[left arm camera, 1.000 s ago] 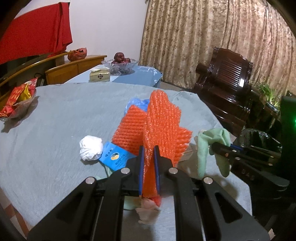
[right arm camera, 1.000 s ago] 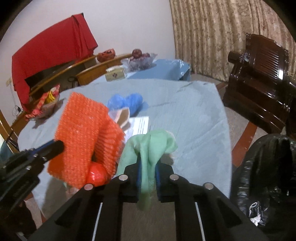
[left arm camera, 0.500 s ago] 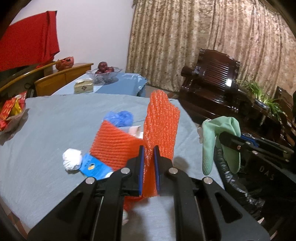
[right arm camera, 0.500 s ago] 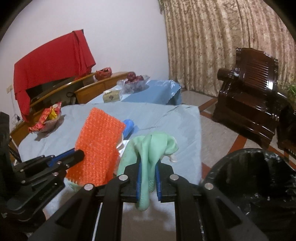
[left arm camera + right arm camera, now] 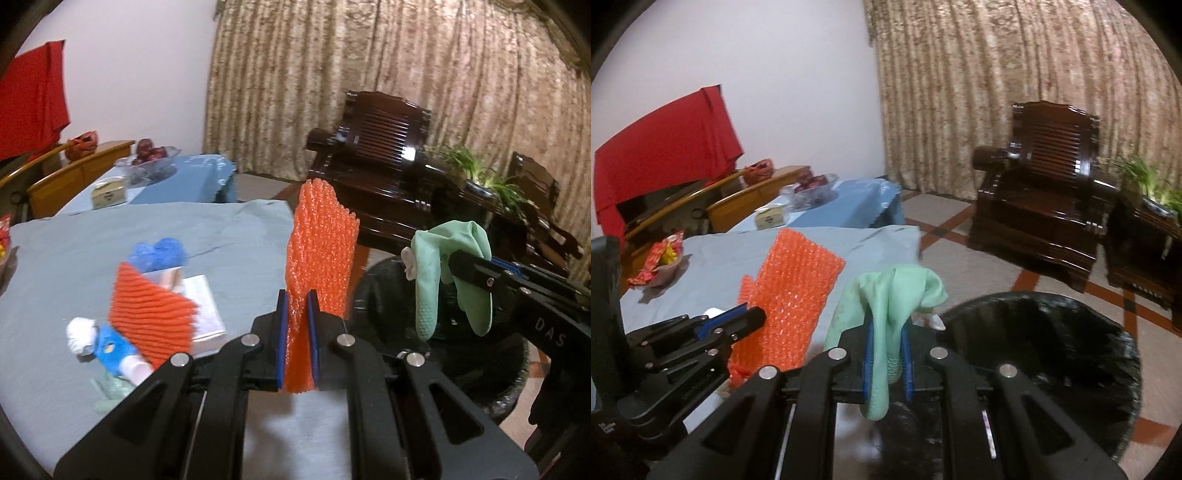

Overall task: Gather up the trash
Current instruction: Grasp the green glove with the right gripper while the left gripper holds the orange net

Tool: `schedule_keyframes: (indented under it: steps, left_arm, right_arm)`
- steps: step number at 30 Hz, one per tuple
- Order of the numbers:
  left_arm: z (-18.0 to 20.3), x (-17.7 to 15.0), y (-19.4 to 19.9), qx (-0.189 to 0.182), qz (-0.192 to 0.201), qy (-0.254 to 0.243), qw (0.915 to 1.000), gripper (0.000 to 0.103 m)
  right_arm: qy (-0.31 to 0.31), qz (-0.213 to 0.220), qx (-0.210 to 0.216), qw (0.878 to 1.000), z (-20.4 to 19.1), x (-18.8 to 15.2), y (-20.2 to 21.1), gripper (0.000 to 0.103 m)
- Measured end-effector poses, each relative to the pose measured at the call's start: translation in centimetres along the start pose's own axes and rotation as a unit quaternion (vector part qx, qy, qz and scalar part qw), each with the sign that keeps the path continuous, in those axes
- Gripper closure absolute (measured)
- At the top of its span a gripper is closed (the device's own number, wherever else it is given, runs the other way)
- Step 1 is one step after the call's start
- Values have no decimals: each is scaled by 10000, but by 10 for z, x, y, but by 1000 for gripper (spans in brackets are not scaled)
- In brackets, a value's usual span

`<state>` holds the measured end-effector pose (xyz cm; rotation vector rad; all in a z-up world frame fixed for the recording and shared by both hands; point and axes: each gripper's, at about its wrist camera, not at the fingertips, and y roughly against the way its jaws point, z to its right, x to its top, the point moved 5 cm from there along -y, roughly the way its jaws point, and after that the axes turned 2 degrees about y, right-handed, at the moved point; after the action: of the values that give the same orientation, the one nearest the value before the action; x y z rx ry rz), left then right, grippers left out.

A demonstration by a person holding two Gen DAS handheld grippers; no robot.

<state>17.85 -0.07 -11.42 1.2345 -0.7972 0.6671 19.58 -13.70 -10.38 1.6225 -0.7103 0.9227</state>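
Observation:
My left gripper (image 5: 296,321) is shut on an orange foam net sleeve (image 5: 320,243), held upright above the table's right edge; the sleeve also shows in the right wrist view (image 5: 790,291). My right gripper (image 5: 887,350) is shut on a green rubber glove (image 5: 892,295), which hangs over the black bag-lined trash bin (image 5: 1071,332). In the left wrist view the glove (image 5: 432,266) hangs to the right over the bin (image 5: 384,295). On the table lie a second orange net (image 5: 151,314), a blue crumpled bag (image 5: 159,251), a white paper ball (image 5: 79,336) and a blue wrapper (image 5: 109,350).
The table has a grey-blue cloth (image 5: 92,240). A white booklet (image 5: 205,306) lies under the second net. A snack bowl (image 5: 661,266) sits at the far left. A dark wooden armchair (image 5: 1041,192) and a plant (image 5: 1145,181) stand beyond the bin.
Both grippers have moved right, off the table toward the bin, carrying the orange net and the green glove. The glove now hangs over the bin's opening.

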Motion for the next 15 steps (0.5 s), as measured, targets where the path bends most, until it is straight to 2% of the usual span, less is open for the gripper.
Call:
schedule_keyframes:
  steps: [9, 15]
  left_arm:
    - [67, 0, -25, -540, -99, -383, 9978, 94]
    - [105, -4, -47, -813, -234, -580, 9947, 93]
  right_arm:
    - [-309, -27, -656, 9974, 69, -16, 22, 91]
    - [-415, -118, -963, 9944, 100, -27, 25, 91]
